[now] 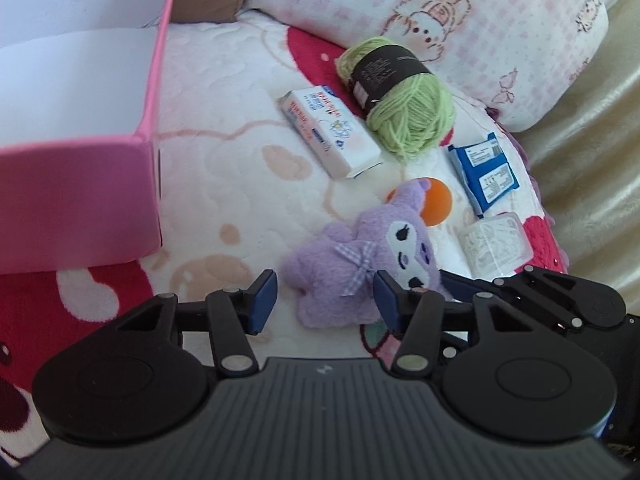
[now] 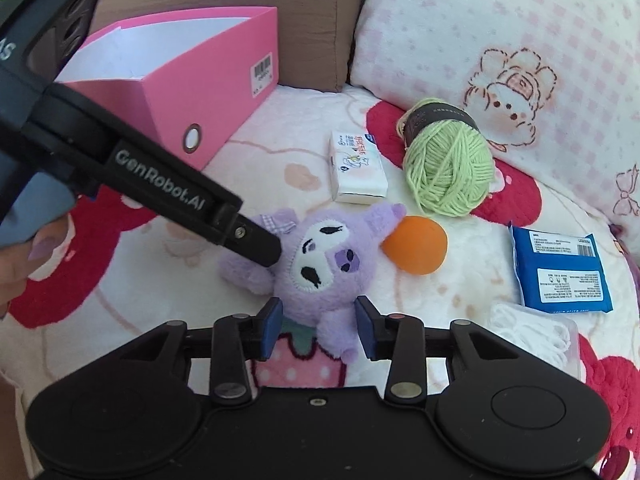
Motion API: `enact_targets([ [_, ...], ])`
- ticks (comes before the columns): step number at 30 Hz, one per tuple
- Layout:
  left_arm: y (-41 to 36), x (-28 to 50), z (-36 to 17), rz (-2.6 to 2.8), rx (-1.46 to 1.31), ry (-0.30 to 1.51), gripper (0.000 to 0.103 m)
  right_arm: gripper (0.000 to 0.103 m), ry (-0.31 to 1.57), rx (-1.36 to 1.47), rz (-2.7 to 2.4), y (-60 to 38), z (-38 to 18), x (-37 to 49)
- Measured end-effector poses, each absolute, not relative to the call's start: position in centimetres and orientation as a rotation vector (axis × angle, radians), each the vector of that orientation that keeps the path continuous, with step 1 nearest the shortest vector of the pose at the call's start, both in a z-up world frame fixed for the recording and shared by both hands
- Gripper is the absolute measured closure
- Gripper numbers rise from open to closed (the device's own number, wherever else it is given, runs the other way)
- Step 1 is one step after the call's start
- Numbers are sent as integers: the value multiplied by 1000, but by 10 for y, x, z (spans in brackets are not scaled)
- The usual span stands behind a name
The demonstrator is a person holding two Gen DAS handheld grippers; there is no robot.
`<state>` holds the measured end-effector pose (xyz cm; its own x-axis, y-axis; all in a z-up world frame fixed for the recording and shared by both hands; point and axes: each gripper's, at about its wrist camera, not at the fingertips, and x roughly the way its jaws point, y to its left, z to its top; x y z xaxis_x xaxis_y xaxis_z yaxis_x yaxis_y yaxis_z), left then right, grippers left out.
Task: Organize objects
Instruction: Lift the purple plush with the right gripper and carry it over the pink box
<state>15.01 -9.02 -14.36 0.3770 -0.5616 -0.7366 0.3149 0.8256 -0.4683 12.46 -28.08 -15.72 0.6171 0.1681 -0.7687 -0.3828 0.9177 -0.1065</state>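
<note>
Left wrist view: the left gripper point(image 1: 325, 300) hovers low over a fleecy blanket point(image 1: 224, 128) printed with red and peach shapes, its blue-padded fingers point(image 1: 262, 300) parted part-way. The purple plush toy point(image 1: 360, 256) lies between and just beyond them; the left pad stands clear of it, and the right pad sits against the plush's face, though I cannot tell whether it presses. Nothing looks gripped. An open pink box point(image 1: 80, 192) with a white inside stands well to the left. Behind the plush, an orange ball point(image 1: 558, 204) touches its ear. Further back lie a white tissue pack point(image 1: 332, 132), a skein of green yarn point(image 1: 404, 108) with a dark band, a blue packet point(image 1: 484, 172) and a clear plastic case point(image 1: 496, 246) near the blanket's edge. A pink-checked pillow point(image 1: 480, 20) rests behind them all.

From the right wrist view, the right gripper point(image 2: 319, 328) has its fingers point(image 2: 272, 328) partly open either side of the plush toy's point(image 2: 320, 264) lower body, the fur close to both pads but not visibly squeezed. The left gripper's arm crosses in from the upper left, its tip at the plush's other side, with a person's hand point(image 2: 24, 256) at the frame's edge. The pink box point(image 2: 192, 92) stands beyond, the orange ball point(image 2: 420, 246) and green yarn point(image 2: 448, 168) to the right.
</note>
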Motion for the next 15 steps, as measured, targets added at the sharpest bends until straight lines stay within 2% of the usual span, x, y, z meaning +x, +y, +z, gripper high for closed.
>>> enact_targets([
  [3, -88, 150, -152, -569, -308, 1036, 53, 52, 864, -246, 316, -283, -162, 132],
  [7, -92, 146, -153, -576, -294, 1009, 63, 49, 870, -218, 324, -284, -167, 136],
  [15, -94, 145, -156, -560, -302, 991, 63, 49, 859, -276, 322, -275, -176, 142],
])
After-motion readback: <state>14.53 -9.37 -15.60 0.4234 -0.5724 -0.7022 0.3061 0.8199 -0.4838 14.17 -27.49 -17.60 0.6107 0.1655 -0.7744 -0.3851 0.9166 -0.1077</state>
